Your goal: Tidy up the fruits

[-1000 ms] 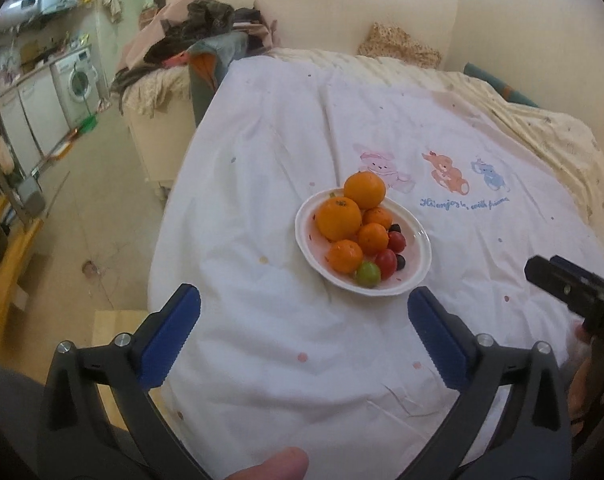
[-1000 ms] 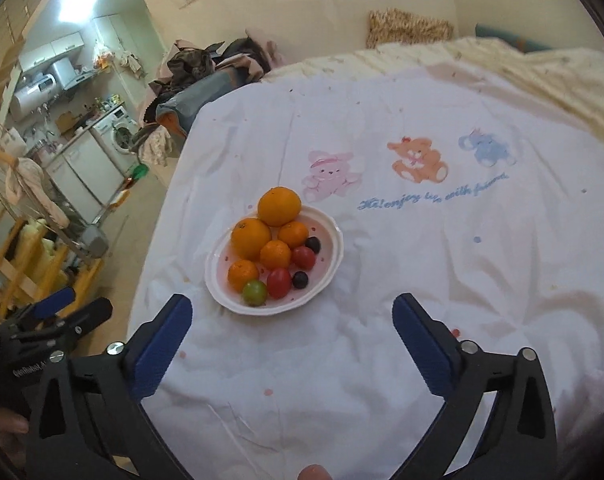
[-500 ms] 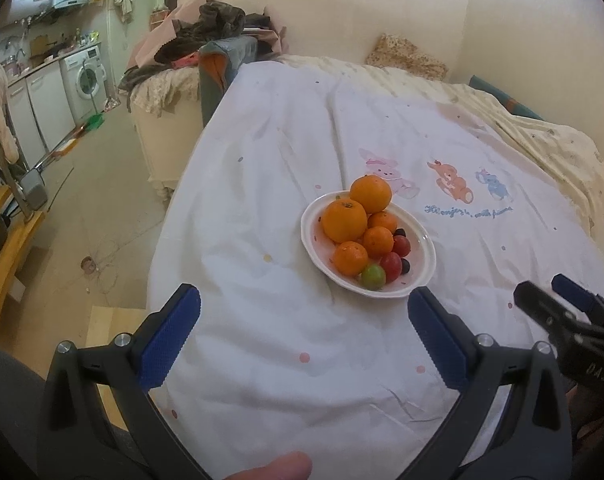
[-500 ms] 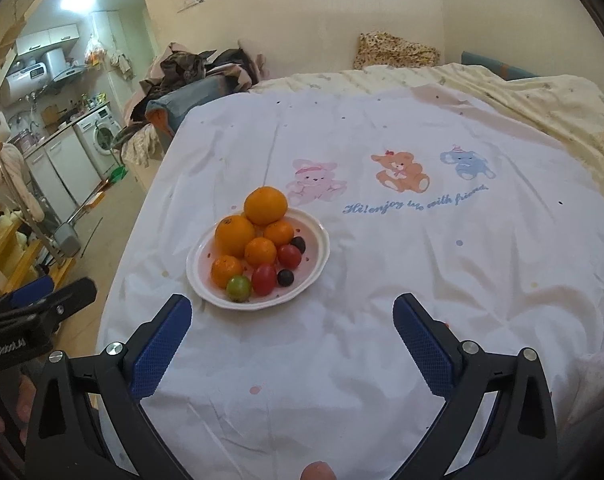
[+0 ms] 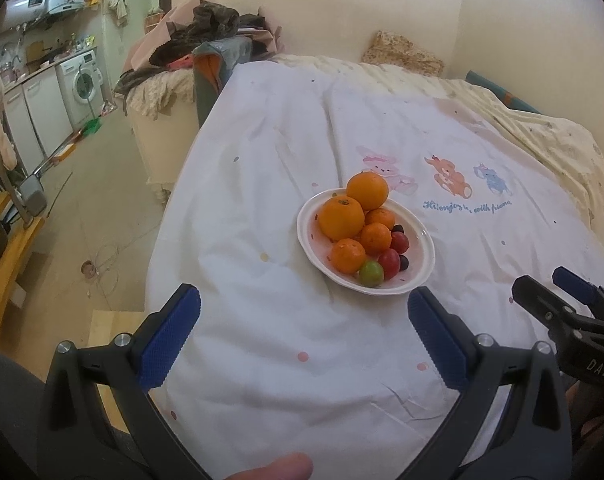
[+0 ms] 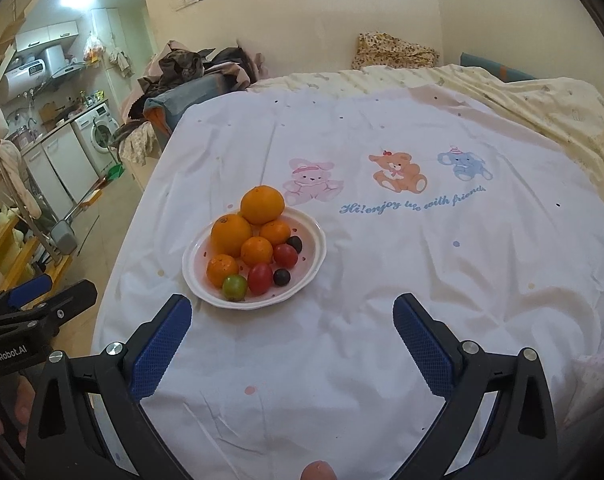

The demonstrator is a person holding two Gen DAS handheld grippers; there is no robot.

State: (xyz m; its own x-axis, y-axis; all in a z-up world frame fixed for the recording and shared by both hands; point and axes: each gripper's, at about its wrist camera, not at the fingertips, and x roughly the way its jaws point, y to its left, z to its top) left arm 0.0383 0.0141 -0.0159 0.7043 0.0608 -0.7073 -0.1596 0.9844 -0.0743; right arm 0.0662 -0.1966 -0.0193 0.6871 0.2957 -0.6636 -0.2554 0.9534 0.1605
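A white bowl [image 5: 419, 266] [image 6: 313, 258] sits on a white sheet and holds several fruits: two large oranges [image 5: 341, 217] [image 6: 230, 234], smaller oranges, red tomatoes [image 5: 389, 263] [image 6: 260, 278], a green one [image 5: 371, 273] [image 6: 234, 287] and dark grapes [image 6: 281, 277]. My left gripper [image 5: 303, 320] is open and empty, a short way in front of the bowl. My right gripper [image 6: 292, 322] is open and empty, in front of the bowl and to its right. Each gripper shows at the edge of the other's view.
The white sheet [image 6: 421, 260] with cartoon animals covers a bed. The bed's left edge drops to the floor [image 5: 94, 200]. A pile of clothes [image 5: 206, 40] lies at the far left corner. A kitchen with a washing machine [image 5: 82, 84] stands further left.
Both grippers have drawn a little nearer to the bowl and tilted up, so the bowl sits lower and larger in both views. Both stay open.
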